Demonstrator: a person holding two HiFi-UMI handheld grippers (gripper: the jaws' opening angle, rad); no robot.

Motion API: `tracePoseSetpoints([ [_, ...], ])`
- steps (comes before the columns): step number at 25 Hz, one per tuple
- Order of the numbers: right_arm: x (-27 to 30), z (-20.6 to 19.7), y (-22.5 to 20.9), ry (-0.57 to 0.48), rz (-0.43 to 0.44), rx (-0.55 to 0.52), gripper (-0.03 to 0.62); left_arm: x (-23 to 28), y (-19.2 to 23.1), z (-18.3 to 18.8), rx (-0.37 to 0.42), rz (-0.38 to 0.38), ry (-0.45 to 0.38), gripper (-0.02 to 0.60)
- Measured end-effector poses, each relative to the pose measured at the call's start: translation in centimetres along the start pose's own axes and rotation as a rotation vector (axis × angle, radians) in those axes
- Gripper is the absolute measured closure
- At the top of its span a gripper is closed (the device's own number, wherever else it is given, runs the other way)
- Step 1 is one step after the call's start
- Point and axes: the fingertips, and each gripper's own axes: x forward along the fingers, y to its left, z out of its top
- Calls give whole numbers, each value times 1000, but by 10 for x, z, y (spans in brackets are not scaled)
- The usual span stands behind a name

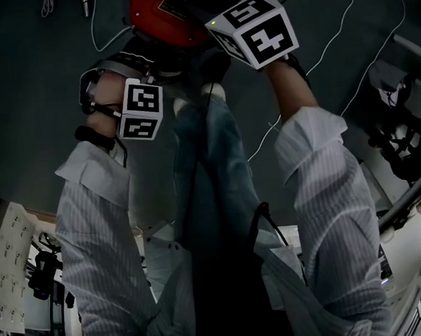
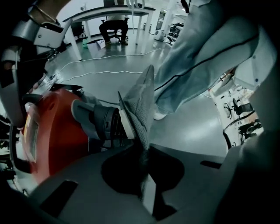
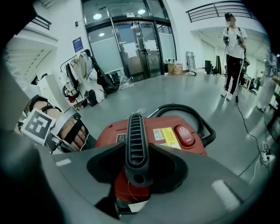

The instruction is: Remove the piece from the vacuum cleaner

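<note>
The red vacuum cleaner (image 1: 160, 16) stands on the floor in front of my feet. In the left gripper view, a grey cloth dust bag (image 2: 141, 103) with a flat pale collar (image 2: 127, 124) sits against the vacuum's grey port (image 2: 94, 120). My left gripper (image 2: 143, 164) is shut on the cloth's lower edge. My right gripper (image 3: 136, 162) is shut on the black ribbed carry handle (image 3: 135, 140) on top of the red body (image 3: 175, 135). In the head view only the marker cubes show, the left (image 1: 142, 109) and the right (image 1: 254, 28).
A black hose (image 3: 199, 120) loops behind the vacuum. White cables (image 2: 100, 72) trail over the grey floor. A table (image 2: 109, 13) with a seated person stands far off. Another person (image 3: 232, 52) stands at the right by glass doors (image 3: 131, 48).
</note>
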Motion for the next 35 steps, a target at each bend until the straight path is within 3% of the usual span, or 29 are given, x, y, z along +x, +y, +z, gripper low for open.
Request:
tracePoseSetpoints([
  [3, 2, 0, 0, -2, 2, 6, 437, 0, -5, 0, -9, -48, -14, 558],
  [11, 5, -3, 0, 6, 14, 22, 431, 0, -19, 7, -180, -62, -78, 560],
  [13, 7, -4, 1, 8, 15, 26, 429, 0, -38, 19, -158, -140, -112, 560],
  [15, 8, -3, 0, 10, 11, 17, 430, 12, -86, 38, -75, -268, -129, 567],
  [17, 10, -6, 0, 14, 11, 10, 431, 33, -141, 50, -65, -316, -123, 568],
  [19, 12, -6, 2, 9, 22, 4, 434, 45, -174, 54, -169, -312, -148, 568],
  [23, 10, 0, 1, -33, 18, -11, 434, 41, -183, 54, -377, -280, -190, 566],
  [27, -3, 6, 4, -79, -2, 19, 434, 14, -171, 43, -395, -216, -157, 566],
  [32, -43, 23, 11, -174, -87, 84, 434, -43, -142, 31, -415, -135, -140, 566],
  [35, -75, 40, 36, -197, -107, 77, 501, -87, -136, 32, -411, -106, -131, 566],
])
